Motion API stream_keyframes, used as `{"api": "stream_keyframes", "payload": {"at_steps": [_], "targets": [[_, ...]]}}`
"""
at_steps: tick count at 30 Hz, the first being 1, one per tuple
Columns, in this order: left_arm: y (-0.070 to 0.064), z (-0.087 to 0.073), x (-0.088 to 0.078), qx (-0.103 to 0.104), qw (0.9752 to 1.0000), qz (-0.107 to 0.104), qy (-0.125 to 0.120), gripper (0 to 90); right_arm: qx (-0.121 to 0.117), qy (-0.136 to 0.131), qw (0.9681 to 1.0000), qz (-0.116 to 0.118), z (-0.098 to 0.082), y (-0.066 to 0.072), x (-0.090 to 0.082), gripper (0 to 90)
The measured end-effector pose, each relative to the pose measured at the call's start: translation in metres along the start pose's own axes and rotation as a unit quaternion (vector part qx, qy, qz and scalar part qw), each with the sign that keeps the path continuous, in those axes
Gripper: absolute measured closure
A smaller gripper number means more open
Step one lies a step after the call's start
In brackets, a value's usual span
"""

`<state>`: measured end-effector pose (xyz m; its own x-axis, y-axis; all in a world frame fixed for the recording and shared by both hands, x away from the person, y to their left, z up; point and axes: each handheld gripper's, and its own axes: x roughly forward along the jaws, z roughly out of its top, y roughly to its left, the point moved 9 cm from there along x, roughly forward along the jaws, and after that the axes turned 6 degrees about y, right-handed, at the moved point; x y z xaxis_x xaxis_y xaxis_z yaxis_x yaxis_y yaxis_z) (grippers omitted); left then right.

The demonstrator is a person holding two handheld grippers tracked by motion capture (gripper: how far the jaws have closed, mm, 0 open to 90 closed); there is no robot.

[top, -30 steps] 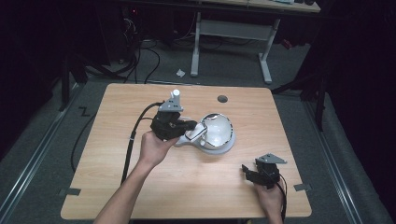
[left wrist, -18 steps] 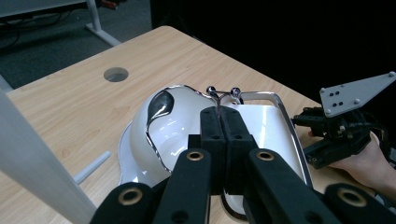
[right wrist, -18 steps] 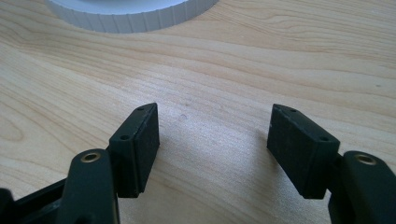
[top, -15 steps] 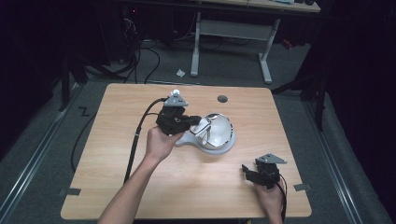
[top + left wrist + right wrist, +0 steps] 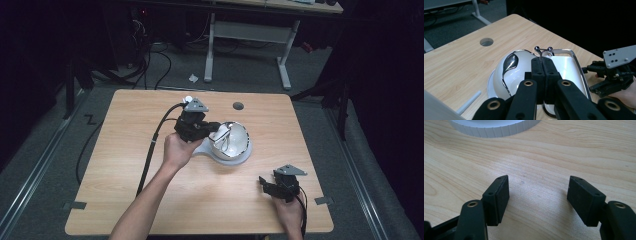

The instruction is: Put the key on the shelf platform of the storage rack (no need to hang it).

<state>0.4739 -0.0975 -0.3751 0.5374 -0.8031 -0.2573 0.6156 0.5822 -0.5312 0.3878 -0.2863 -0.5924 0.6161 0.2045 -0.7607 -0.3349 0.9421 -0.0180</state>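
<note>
Left claw: my left gripper (image 5: 541, 72) is clamped shut on a thin chrome wire handle (image 5: 543, 50) that rises from the white bowl (image 5: 524, 67); the pads meet with only the wire between them.
Right claw: my right gripper (image 5: 537, 197) rests low over the table (image 5: 544, 157) with its jaws standing wide apart and nothing between them; in the high view it sits at the near right corner (image 5: 282, 186), well apart from the bowl.
Bowl position: near the middle of the table, on a white round base (image 5: 235, 156) that carries a short tab toward my left hand (image 5: 176, 150). In the high view the bowl (image 5: 234, 140) looks tilted toward my left gripper (image 5: 212, 131); whether its rim touches the base all round I cannot tell.
Work in hand: judged as lifting or tipping the bowl by its wire handle, left hand alone.
Risk 1: the wire is thin and smooth, so it may slide or pivot between the pads; the bowl would then swing and drop back onto the base.
Risk 2: a sideways pull may drag base and bowl across the wood, since nothing steadies the base.
Risk 3: a glossy, hard bowl could chip if it falls.
Remedy considered: bring the right gripper in to brace the base.
</note>
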Motion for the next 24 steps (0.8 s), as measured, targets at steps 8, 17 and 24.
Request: {"api": "stream_keyframes", "payload": {"at_steps": [8, 17, 24], "targets": [[0.003, -0.006, 0.010, 0.004, 1.0000, 0.006, 0.004, 89.8, 0.000, 0.000, 1.0000, 0.000, 0.000, 0.000, 0.000, 34.5], [0.005, -0.014, 0.022, 0.012, 0.9998, 0.011, 0.010, 89.8, 0.001, 0.000, 1.0000, 0.000, 0.000, 0.000, 0.000, 34.5], [0.006, -0.020, 0.029, 0.017, 0.9996, 0.015, 0.015, 89.8, 0.000, 0.000, 1.0000, 0.000, 0.000, 0.000, 0.000, 34.5]]}}
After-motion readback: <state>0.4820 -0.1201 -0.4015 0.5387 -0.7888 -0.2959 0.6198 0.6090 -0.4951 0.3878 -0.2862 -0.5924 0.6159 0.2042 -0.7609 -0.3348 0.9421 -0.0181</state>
